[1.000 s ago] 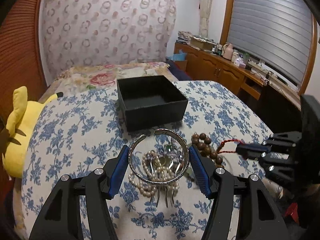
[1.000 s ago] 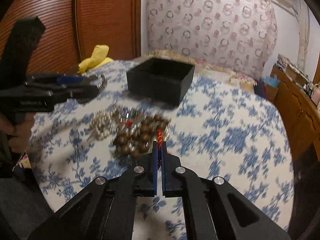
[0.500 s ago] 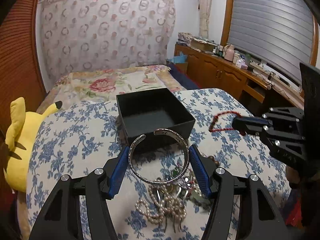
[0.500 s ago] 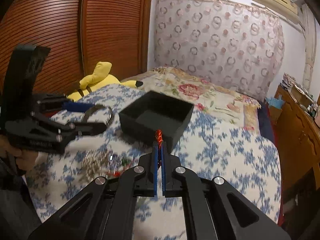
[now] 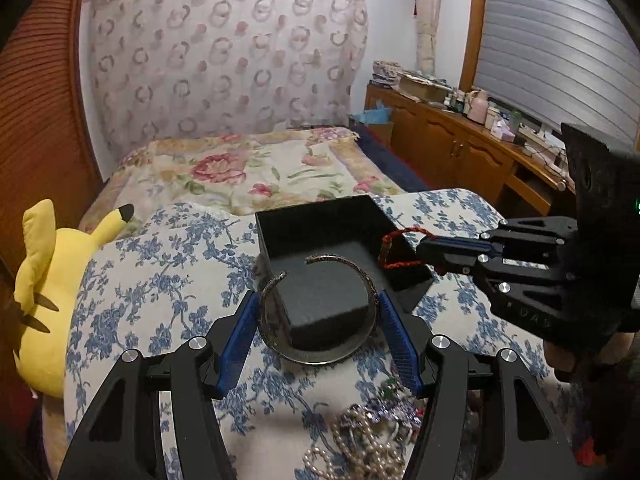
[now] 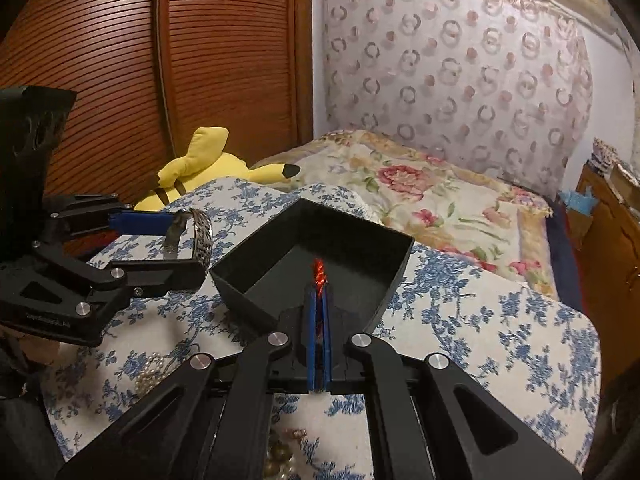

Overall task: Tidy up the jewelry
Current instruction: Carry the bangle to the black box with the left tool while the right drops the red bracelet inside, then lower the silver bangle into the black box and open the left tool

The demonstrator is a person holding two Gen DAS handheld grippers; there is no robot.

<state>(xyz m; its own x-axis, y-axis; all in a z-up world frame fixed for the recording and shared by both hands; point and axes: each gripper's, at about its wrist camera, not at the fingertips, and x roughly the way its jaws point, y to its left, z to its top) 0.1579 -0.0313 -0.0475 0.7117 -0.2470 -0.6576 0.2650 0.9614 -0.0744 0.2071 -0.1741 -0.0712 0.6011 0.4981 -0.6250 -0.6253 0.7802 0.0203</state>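
Note:
My left gripper (image 5: 318, 312) is shut on an open silver bangle (image 5: 316, 354) and holds it above the near corner of the open black box (image 5: 320, 216). The same gripper (image 6: 196, 236) with the bangle (image 6: 202, 236) shows at the left of the right wrist view. My right gripper (image 6: 319, 292) is shut on a red cord (image 6: 319, 274) over the box (image 6: 396, 272). In the left wrist view this gripper (image 5: 420, 250) holds the cord loop (image 5: 400, 248) at the box's right rim. The cord's beads are hidden.
A pile of pearls and other jewelry (image 5: 368, 436) lies on the blue-flowered cloth (image 5: 160, 280) near me; pearls (image 6: 150, 368) also show in the right wrist view. A yellow plush toy (image 5: 44, 288) lies at the left. A flowered bed (image 5: 248, 172) lies behind.
Both grippers have risen from the jewelry pile and moved forward to the box. The bangle now hangs over the box corner and the red cord over its right rim.

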